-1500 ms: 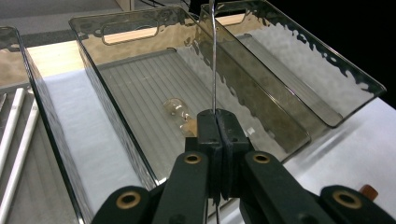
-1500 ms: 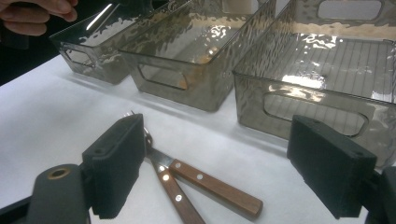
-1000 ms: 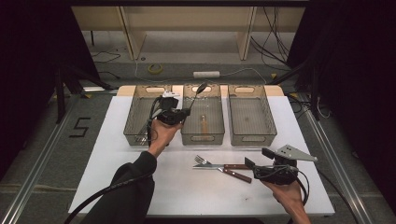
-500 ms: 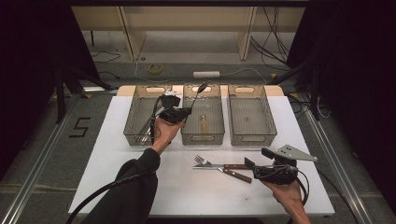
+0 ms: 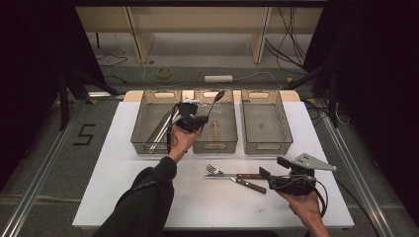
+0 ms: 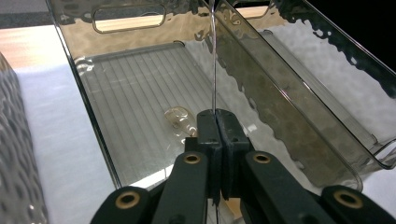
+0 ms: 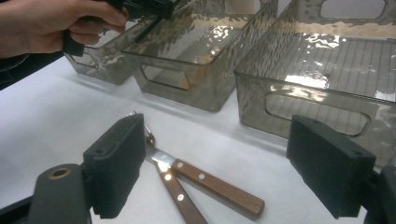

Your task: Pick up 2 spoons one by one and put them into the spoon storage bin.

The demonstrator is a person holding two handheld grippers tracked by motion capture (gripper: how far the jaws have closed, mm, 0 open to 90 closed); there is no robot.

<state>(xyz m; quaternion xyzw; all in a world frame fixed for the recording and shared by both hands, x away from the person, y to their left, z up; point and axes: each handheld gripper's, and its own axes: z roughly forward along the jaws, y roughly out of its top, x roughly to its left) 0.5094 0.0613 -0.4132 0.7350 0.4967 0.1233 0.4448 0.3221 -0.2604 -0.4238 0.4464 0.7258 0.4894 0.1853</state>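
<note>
Spoon (image 5: 214, 100) — upright, bowl up

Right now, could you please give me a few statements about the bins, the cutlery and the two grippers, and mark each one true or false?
1. The left gripper is shut on a spoon over the middle bin. True.
2. The right gripper is clamped on a fork. False: its jaws stand open above the table and hold nothing.
3. Two pieces of wooden-handled cutlery lie crossed on the table in front of the bins. True.
4. The right bin holds several knives. False: it looks empty.
5. The left bin has long metal pieces in it. True.
</note>
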